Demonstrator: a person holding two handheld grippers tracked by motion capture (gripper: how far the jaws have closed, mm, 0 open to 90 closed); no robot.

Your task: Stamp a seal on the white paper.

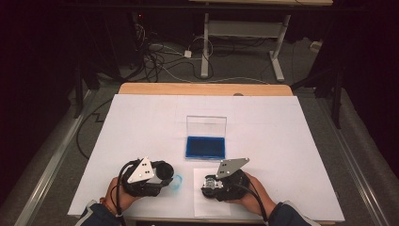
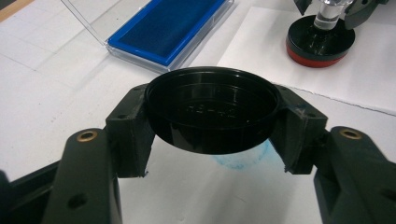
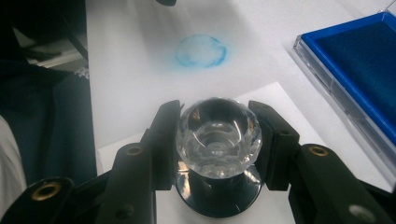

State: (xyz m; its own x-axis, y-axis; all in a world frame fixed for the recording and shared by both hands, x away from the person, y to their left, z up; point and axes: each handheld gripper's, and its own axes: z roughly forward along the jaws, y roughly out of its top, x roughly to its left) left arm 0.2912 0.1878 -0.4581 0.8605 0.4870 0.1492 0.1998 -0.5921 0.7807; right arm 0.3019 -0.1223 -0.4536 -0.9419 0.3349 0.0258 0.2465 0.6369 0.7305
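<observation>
My left claw [image 2: 212, 140] clamps the black lid [image 2: 212, 114]; my right claw [image 3: 215, 140], at its three o'clock, clamps the stamp's clear knob [image 3: 217, 137].

We see a black cap [image 2: 212, 114], a clear-knobbed black stamp [image 3: 217, 135] rimmed red, a deep blue ink pad [image 1: 205, 146] and a pale blue smudge [image 3: 201, 50] on white paper [image 1: 263, 127].
</observation>
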